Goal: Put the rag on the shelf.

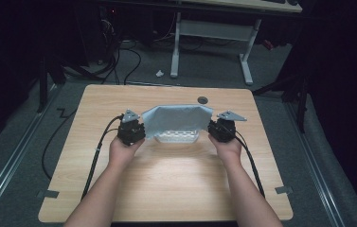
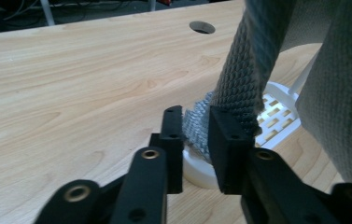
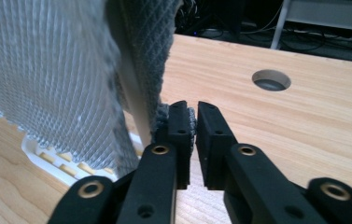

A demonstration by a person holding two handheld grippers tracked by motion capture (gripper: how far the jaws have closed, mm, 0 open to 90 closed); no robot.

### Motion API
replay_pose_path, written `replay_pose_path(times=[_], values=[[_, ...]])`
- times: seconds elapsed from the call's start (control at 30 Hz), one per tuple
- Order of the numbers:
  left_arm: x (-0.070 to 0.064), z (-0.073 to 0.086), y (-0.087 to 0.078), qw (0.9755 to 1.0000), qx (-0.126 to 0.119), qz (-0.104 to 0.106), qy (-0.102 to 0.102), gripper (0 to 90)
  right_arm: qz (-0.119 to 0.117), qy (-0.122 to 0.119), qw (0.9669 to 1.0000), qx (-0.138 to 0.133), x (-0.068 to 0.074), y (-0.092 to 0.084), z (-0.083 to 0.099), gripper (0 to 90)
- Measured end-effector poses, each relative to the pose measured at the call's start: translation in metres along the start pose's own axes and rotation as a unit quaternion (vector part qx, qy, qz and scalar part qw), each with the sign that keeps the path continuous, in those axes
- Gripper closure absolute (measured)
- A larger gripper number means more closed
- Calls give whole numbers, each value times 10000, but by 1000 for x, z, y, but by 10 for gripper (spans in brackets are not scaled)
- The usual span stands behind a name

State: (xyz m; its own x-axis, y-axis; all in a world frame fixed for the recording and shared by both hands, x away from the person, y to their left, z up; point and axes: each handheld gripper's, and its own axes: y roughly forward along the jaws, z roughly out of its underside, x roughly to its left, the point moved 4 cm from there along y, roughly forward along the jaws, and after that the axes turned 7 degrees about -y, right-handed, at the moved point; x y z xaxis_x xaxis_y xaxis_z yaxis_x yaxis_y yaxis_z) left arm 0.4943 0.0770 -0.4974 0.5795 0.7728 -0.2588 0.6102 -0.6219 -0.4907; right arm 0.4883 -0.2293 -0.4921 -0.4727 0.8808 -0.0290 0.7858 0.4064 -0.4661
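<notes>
Forearms enter from the bottom of the high view; we hold a black two-jaw gripper in each hand, knuckles up, jaws pointing away over the light wood-grain table point(image 1: 166, 189). No readable writing or brand anywhere. Left gripper point(image 2: 197, 135): jaws parted, a corner of the grey waffle-weave cloth point(image 1: 176, 119) sits between them, pads not clearly pressing it, so released. Right gripper point(image 3: 193, 128): jaws slightly apart, cloth edge bunched just beside the left jaw, also loose. Both grippers sit at opposite ends of the cloth, which lies mid-table draped over a white slotted plastic tray point(image 1: 180, 136); the tray's front pokes out under the cloth. Past the cloth, a round grommet hole point(image 1: 202, 100) near the far table edge. Beyond that, a white-legged desk frame point(image 1: 211, 33) and floor cables point(image 1: 129, 61) in the dark.
</notes>
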Motion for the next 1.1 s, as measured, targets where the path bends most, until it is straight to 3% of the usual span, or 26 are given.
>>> replay_pose_path(times=[0.27, 0.5, 0.67, 1.1], values=[[8, -5, -12, 9998, -125, -155, 0, 715, 164, 75, 9997, -153, -11, -11, -8, 781], [17, -7, -23, 9994, -298, -108, -137, 638, 212, 17, 9997, -110, -16, -15, -8, 782], [24, -6, -29, 9991, -304, -271, -150, 618, 234, -12, 9997, -99, -17, -16, -8, 782], [30, -2, -36, 9985, -341, -386, -163, 606, 246, -45, 9996, -157, -17, -22, -10, 781]])
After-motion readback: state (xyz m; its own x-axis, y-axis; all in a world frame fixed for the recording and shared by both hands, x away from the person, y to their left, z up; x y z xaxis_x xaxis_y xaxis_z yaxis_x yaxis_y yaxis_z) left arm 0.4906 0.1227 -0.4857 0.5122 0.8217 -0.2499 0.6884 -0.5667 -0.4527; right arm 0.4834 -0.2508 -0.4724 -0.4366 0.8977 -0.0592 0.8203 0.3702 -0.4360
